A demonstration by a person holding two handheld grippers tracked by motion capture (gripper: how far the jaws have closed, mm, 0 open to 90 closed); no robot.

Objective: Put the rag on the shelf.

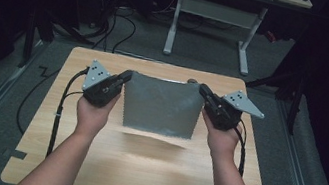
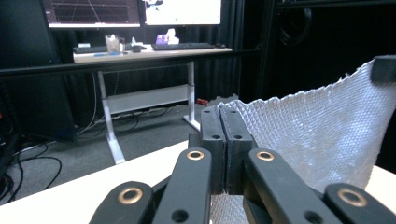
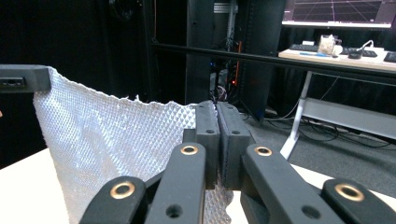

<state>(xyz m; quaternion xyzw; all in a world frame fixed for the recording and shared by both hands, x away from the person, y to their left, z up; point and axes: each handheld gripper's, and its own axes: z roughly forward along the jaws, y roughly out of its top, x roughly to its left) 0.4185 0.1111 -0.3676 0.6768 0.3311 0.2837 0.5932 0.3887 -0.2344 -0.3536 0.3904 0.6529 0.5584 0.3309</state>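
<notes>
A grey textured cloth (image 1: 160, 106) hangs above the wooden table (image 1: 139, 169), stretched between both grippers by its two top corners. My left gripper (image 1: 127, 75) is shut on the cloth's top left corner. My right gripper (image 1: 201, 88) is shut on the top right corner. In the left gripper view the gripper (image 2: 226, 112) pinches the cloth (image 2: 317, 130), which runs off to the right. In the right gripper view the gripper (image 3: 216, 106) holds the cloth (image 3: 107, 140), which spreads to the left. The cloth's lower edge hangs just above the tabletop.
A white-legged desk (image 1: 215, 20) stands beyond the table on the grey carpet, with cables (image 1: 112, 28) trailing on the floor. In the left gripper view monitors (image 2: 135, 11) and a keyboard (image 2: 184, 45) sit on that desk. Dark curtains close in both sides.
</notes>
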